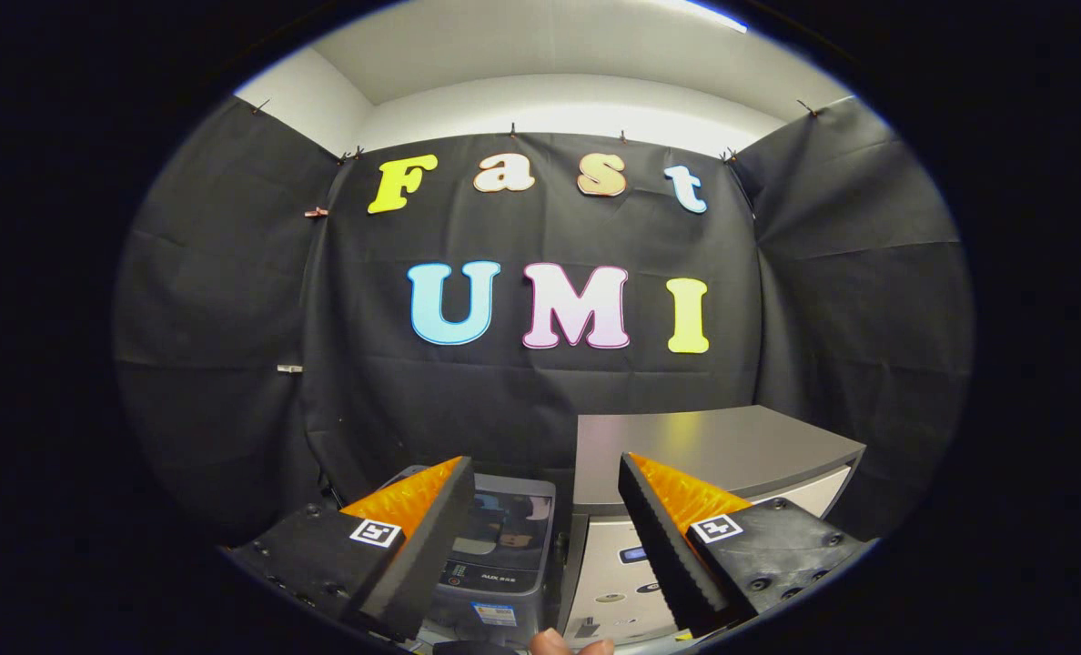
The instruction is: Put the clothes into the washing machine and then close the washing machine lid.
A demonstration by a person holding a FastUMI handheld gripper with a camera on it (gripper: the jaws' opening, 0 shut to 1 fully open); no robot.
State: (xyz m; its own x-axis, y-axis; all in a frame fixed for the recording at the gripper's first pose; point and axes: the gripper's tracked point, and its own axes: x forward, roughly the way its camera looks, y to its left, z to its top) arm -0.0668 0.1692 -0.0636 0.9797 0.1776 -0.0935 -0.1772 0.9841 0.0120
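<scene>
Gripper view | gripper [545,473] fingers spread apart, holding nothing | one grey washing machine [500,559] (lid down, glossy) between them, just beside one pale cabinet [713,450]

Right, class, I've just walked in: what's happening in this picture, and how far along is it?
A person's hand-held tool hangs open in the air with nothing between its fingers. Beyond them stands a small grey washing machine, its see-through lid looking shut, next to a larger grey appliance. A fingertip shows just below. No clothes have been picked up yet.
</scene>
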